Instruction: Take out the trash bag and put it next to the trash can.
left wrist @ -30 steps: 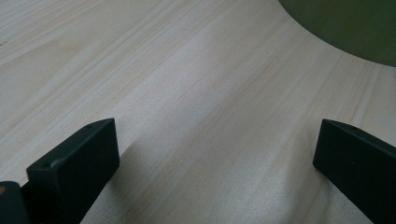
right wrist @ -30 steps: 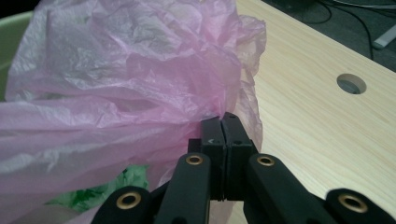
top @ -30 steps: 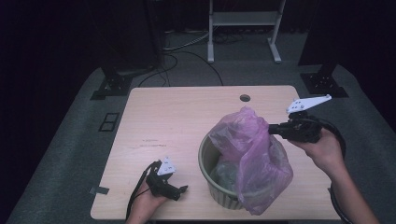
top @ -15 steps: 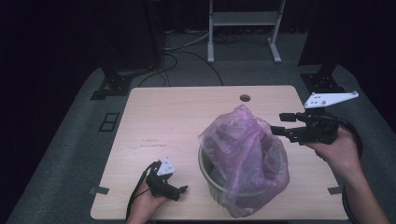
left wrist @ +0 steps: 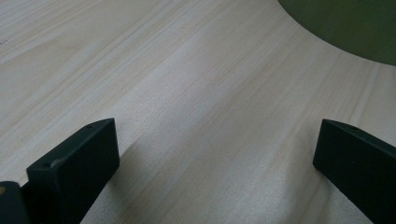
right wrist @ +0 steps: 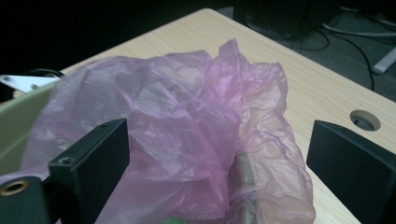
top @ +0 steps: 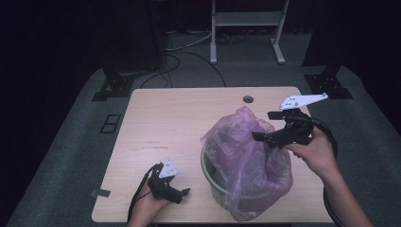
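- Your right gripper [top: 265,126] hovers at the pink bag [top: 246,161], jaws just opened, clear of the plastic.
- The bag lines the green bin [top: 208,176].
- Your left gripper [top: 182,194] rests left of the bin, jaws apart.

Bag [top: 246,156] translucent pink; bin [top: 208,177] olive; table [top: 179,123] pale wood-grain.

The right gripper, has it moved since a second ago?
Yes. The right gripper has pulled back from the pink bag toward the table's right edge, jaws just opened, nothing between them.
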Available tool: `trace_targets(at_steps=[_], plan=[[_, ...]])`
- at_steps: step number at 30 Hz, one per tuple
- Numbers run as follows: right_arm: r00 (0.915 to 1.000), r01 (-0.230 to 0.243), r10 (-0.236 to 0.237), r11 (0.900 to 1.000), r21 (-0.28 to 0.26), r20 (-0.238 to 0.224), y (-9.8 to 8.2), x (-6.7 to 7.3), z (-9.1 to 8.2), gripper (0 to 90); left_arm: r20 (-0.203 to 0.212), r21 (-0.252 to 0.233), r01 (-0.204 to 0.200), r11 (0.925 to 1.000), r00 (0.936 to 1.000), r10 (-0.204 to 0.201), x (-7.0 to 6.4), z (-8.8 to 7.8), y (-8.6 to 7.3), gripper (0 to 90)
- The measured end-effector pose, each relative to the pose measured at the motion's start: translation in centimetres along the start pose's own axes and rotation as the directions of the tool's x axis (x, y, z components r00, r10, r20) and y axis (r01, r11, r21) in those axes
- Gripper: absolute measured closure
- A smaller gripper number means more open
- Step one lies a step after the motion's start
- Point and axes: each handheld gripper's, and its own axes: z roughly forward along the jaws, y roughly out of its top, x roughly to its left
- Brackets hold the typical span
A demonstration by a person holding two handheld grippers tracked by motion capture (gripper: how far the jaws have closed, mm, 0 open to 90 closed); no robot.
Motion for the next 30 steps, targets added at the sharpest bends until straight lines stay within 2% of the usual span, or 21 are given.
trace_targets(at_steps=[6, 13, 17, 22, 26, 30], plan=[[1.0, -0.008, 0.008, 0.998, 0.066, -0.001, -0.8, -0.5, 1.5, 4.2, 0.0, -0.001, 0.0, 1.0, 1.0, 0.0, 0.0, 0.0, 0.0, 0.0], [0.9994, -0.035, 0.034, 0.992, 0.121, 0.009, -2.1, -1.4, 2.0, 5.5, -0.001, -0.002, 0.0, 1.0, 1.0, 0.0, 0.0, 0.0, 0.0, 0.0], [0.9993, -0.038, 0.037, 0.99, 0.139, 0.01, -2.4, -1.5, 2.0, 13.4, -0.001, -0.002, 0.0, 1.0, 1.0, 0.0, 0.0, 0.0, 0.0, 0.0], [0.9986, -0.053, 0.053, 0.984, 0.171, 0.005, -2.7, -1.7, 2.1, 15.9, -0.001, -0.002, 0.0, 1.0, 1.0, 0.0, 0.0, 0.0, 0.0, 0.0], [0.998, -0.06, 0.062, 0.982, 0.18, -0.009, -2.6, -1.6, 1.8, 26.4, 0.0, -0.002, 0.001, 1.0, 1.0, -0.001, 0.0, 0.0, 0.0, 0.0], [0.996, -0.072, 0.081, 0.979, 0.19, -0.037, -2.5, -1.6, 1.5, 43.0, 0.0, -0.002, 0.001, 1.0, 1.0, -0.001, 0.0, 0.0, 0.0, 0.0]])
